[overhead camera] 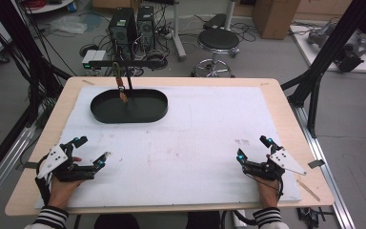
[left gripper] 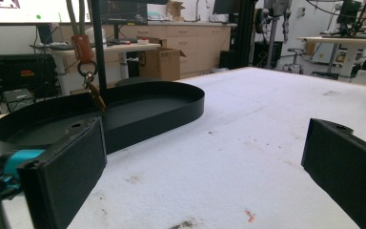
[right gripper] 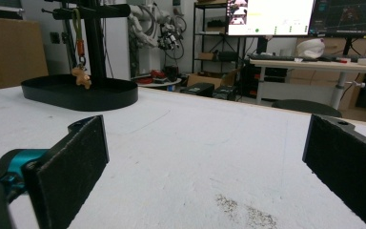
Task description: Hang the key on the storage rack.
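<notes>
Resting wide and empty on the desk (overhead camera: 181, 143): left tongs (overhead camera: 91, 151), right tongs (overhead camera: 252, 149), well apart from the black tray (overhead camera: 145, 114).

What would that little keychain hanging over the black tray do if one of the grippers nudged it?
The keychain hangs free by a strap and ring from the stand's bar, so it would probably swing and twist rather than stay put. It looks small, likely light. The charm dangles just above the tray, so once released it should settle back, and both grippers, left and right, sit far off.
</notes>
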The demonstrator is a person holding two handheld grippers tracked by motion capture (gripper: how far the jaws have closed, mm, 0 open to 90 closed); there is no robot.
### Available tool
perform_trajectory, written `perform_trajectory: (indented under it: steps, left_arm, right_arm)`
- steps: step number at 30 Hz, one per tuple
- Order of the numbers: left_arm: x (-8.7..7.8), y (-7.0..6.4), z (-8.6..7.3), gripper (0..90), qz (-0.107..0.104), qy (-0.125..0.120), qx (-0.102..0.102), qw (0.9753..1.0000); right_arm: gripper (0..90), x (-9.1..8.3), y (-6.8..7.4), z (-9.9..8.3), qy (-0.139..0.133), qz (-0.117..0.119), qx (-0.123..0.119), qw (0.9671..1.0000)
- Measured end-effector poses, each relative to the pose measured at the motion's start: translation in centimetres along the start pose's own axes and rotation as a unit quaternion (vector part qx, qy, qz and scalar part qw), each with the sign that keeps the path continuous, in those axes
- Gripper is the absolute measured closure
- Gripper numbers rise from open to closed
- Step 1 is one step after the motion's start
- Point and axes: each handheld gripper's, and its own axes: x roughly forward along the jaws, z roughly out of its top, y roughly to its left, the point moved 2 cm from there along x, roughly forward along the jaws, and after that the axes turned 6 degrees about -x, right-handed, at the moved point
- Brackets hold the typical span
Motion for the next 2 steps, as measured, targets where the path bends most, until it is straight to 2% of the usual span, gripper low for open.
perform_trajectory:
  steps: [2]
  left_arm:
    - [-0.11, 0.03, -0.01, 1.7, 0.001, -0.005, -0.004, 1.0000]
  right_arm:
    - [0.5, 0.01, 0.13, 0.02, 0.005, -0.001, -0.001, 1.0000]
